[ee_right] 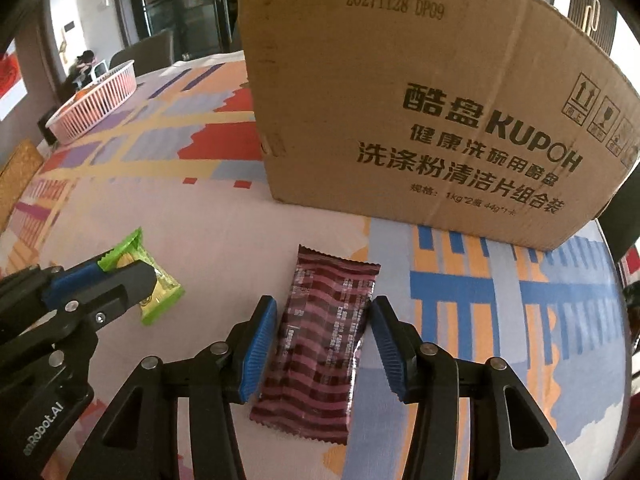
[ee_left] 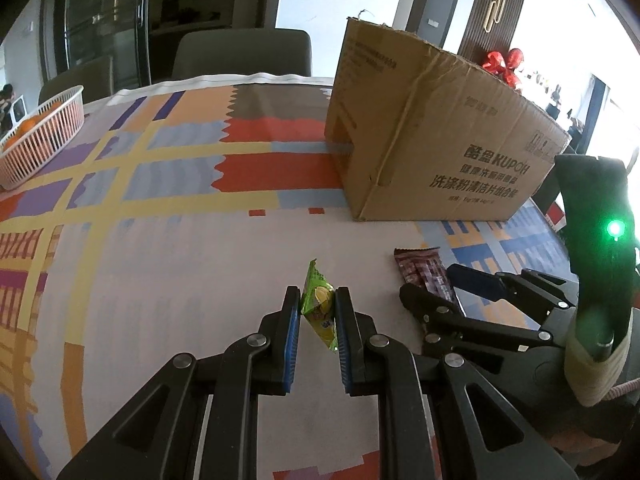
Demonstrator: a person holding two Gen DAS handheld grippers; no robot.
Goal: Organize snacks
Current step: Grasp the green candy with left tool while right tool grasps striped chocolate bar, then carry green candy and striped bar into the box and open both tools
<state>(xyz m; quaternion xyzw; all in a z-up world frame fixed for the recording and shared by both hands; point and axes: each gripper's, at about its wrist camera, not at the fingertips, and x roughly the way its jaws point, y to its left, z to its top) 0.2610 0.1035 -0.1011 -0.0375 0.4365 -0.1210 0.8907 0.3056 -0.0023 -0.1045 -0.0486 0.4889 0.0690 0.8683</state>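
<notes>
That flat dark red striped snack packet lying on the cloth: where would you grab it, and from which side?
Across its narrow width, near the middle, coming down from above. The dark red striped snack packet lies flat, its long edges running away from the right gripper, whose open jaws already straddle those edges; the crimped ends look floppier.

You are working in a home, in its dining area. The tabletop (ee_left: 168, 248) under you wears a cloth of coloured blocks and stripes, and upholstered dining chairs (ee_left: 244, 54) stand at its far edge. At the far left a white slatted basket (ee_left: 48, 136) holds oranges. Behind it rises a dark glass-fronted cabinet (ee_left: 104, 16). To the far right you can see a doorway (ee_left: 438, 4), a wood-panelled wall and a red foil decoration (ee_left: 505, 63).
</notes>
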